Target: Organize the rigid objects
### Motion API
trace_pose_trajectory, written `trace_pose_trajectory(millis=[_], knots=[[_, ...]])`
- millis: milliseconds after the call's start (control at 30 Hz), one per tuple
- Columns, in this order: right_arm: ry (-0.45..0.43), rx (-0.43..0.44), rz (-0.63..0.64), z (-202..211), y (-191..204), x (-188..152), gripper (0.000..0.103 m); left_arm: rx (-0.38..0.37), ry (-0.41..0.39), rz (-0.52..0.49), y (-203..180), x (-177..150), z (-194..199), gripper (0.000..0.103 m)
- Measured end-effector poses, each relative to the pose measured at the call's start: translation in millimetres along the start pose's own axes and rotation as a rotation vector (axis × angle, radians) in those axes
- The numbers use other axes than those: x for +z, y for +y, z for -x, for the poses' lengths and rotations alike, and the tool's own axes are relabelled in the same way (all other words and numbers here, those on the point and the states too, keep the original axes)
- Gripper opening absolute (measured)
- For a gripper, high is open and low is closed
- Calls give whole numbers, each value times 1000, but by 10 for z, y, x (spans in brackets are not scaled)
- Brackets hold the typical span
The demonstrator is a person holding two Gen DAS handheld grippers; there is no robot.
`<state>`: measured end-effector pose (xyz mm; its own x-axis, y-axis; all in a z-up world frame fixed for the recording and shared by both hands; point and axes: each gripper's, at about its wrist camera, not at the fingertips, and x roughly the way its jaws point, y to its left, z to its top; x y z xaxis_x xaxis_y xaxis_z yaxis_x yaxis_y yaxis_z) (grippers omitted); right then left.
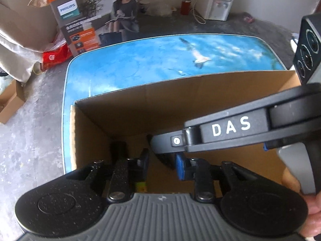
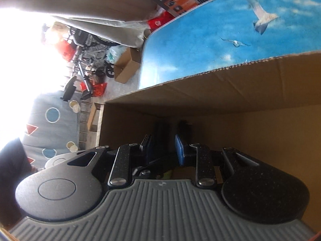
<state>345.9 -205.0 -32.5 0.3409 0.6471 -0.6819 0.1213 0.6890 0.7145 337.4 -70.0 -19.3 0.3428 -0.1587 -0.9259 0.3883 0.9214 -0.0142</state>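
Note:
An open cardboard box [image 1: 120,116] stands on a blue table [image 1: 140,64] printed with sky and gulls. My left gripper [image 1: 161,161] points steeply down into the box, its pads a little apart with nothing pressed between them. A dark blurred item [image 1: 120,148] lies on the box floor beyond it, and a small yellow-green thing [image 1: 140,186] shows under the fingers. My right gripper's housing [image 1: 226,129], marked DAS, crosses in from the right. In the right wrist view my right gripper [image 2: 162,144] also reaches into the box [image 2: 220,84], its jaws narrow; dark shapes [image 2: 160,128] sit ahead, and whether one is held is unclear.
Behind the table stands a tall printed carton [image 1: 84,20]; a red bag [image 1: 54,56] and a small cardboard box [image 1: 10,104] lie on the floor at left. A water dispenser [image 1: 218,4] is against the far wall. A patterned mat [image 2: 50,120] lies left of the box.

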Motion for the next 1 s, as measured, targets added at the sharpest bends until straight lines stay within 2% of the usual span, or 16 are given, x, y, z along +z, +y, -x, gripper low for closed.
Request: trace_pose_trajectory(millis=[100,167,367,567,633,767,867,1000], knots=[[5,-6,-7,-71,-32,11,25,-14,-8,9,26,-6,51,34],[0,-4,-3,-59,-31,7,25,-9,-27,2,8,-30,130,39],[-45,27,12,244,25,-81,27,-13,-86,-24,-114,-113,417,50],[-147,67,71,846,134,-418,32,-59,-198,-41,-196,-332,954,70],[-191,86,92,1092,164,-585,36,-65,-249,-62,-239,-453,1171,83],[-300,112,172,1596,217,-1022,47,-52,-328,-83,-347,-726,1540,88],[-366,146,211,1909,226,-1381,54,-56,-351,-80,-405,-939,1733,89],[-465,179,251,2242,170,-1895,76,-48,-377,-57,-466,-1243,1891,89]])
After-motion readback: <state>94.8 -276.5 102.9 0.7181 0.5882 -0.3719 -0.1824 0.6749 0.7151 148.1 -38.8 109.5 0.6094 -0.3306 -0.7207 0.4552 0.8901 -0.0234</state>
